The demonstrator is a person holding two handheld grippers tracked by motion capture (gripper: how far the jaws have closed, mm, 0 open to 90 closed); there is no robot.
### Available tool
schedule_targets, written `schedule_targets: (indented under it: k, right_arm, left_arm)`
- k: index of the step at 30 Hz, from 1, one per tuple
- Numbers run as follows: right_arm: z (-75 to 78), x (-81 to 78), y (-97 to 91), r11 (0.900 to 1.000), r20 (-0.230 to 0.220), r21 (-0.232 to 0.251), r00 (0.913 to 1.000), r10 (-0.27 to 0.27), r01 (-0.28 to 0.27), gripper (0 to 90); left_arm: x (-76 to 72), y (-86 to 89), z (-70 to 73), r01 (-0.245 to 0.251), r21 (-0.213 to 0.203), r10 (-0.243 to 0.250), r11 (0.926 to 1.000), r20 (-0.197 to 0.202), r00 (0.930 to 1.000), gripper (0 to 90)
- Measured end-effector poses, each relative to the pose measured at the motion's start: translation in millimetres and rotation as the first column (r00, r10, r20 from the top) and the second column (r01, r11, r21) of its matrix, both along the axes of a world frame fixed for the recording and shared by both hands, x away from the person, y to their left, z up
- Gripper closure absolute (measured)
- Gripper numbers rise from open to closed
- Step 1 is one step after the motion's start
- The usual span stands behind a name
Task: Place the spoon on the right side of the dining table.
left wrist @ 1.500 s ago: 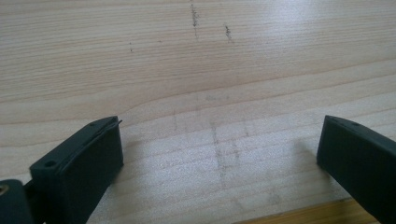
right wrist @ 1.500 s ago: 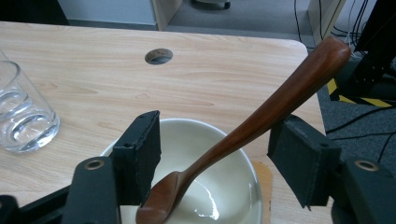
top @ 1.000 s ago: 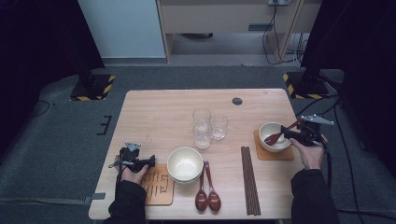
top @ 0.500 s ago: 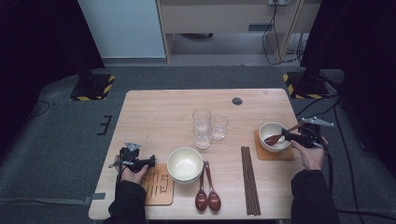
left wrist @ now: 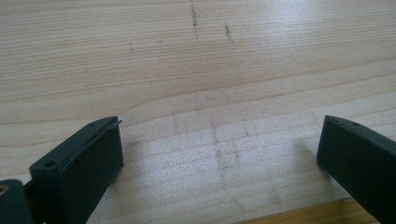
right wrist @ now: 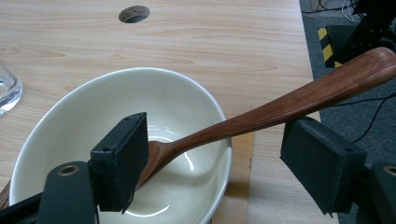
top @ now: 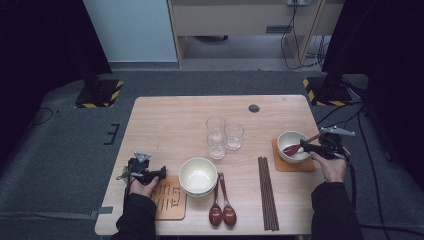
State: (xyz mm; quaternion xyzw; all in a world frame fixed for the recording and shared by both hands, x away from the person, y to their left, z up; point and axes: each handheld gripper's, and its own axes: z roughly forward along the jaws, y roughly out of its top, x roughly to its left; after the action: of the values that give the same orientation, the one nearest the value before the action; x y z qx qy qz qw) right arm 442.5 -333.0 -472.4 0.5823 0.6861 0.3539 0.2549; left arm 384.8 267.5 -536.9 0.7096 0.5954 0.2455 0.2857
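So the right gripper (top: pixel 306 148) sits at the right edge of the table (top: pixel 175 120), just over the near right rim of a white bowl (top: pixel 292 145) that's on a tan coaster (top: pixel 292 165). A wooden spoon (right wrist: pixel 261 114) lies in that bowl, head down inside, handle leaning out over the rim to the far right. The jaws have just been opening, and the spoon handle runs between them with gaps on both sides, so nothing's clamped. The left gripper (top: pixel 159 173) rests near the left front of the table, jaws spread over bare wood, just left of another bowl (top: pixel 198 175).
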Motion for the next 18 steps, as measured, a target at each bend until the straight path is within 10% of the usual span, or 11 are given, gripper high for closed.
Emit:
schedule_targets:
  k: [18]
  right_arm:
    - [-2.7,-8.6,-6.8,0.9977,0.007,0.067,0.9999,-0.014,0.013,21.4]
  left_arm:
    - [0.0,0.0,0.0,0.0,0.0,0.0,1.0,0.0,1.0,0.0]
